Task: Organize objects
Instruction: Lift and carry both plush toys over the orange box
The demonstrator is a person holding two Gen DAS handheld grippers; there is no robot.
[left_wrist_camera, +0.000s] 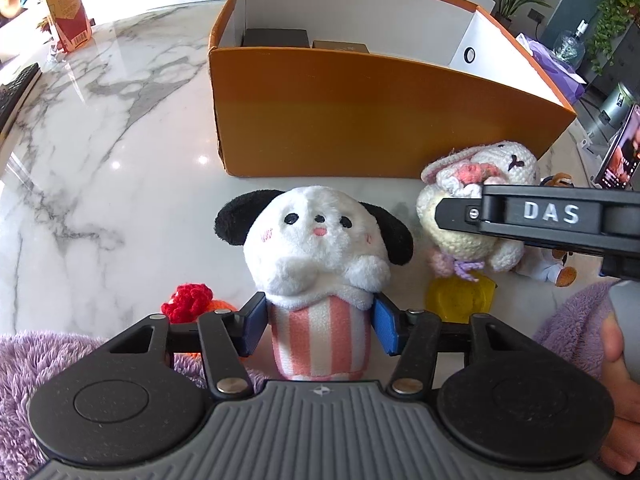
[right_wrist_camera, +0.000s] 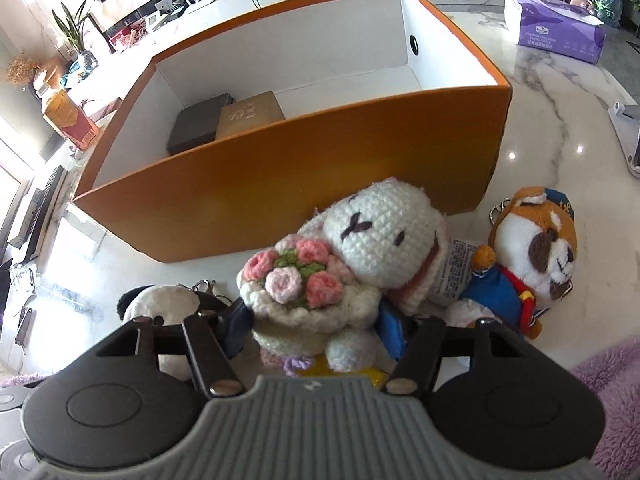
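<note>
Two grippers each close around a soft toy on the marble table (left_wrist_camera: 100, 168), just in front of an orange box (left_wrist_camera: 360, 120). Between the jaws of the left gripper (left_wrist_camera: 320, 326) stands a white plush dog (left_wrist_camera: 320, 248) with black ears and a pink-and-white striped body; the blue pads (left_wrist_camera: 385, 328) press against the striped body on both sides, so the jaws pinch the dog upright. Left of these jaws lies a small red crocheted piece (left_wrist_camera: 188, 296), and right of them a yellow block (left_wrist_camera: 460, 298) sits under the second toy. The right gripper (right_wrist_camera: 316, 324) holds a white crocheted rabbit (right_wrist_camera: 380, 236) that carries a bouquet of pink knitted roses (right_wrist_camera: 300, 272); its blue pad (right_wrist_camera: 394, 330) bears on the rabbit's lower body on the right, the other pad on the bouquet's white base on the left, so these jaws also pinch their toy. Right of the right jaws, touching the rabbit's paper tag, sits an orange-and-white plush dog in a blue coat (right_wrist_camera: 532, 256); left of them the white dog's back shows. Beyond both pairs of jaws the orange box stands open, white inside, with a dark grey case (right_wrist_camera: 200, 124) and a tan case (right_wrist_camera: 250, 114) side by side at its left end. Further off to the right lies a purple tissue pack (right_wrist_camera: 556, 24). Purple fleece sleeves (left_wrist_camera: 24, 380) frame the lower corners.
</note>
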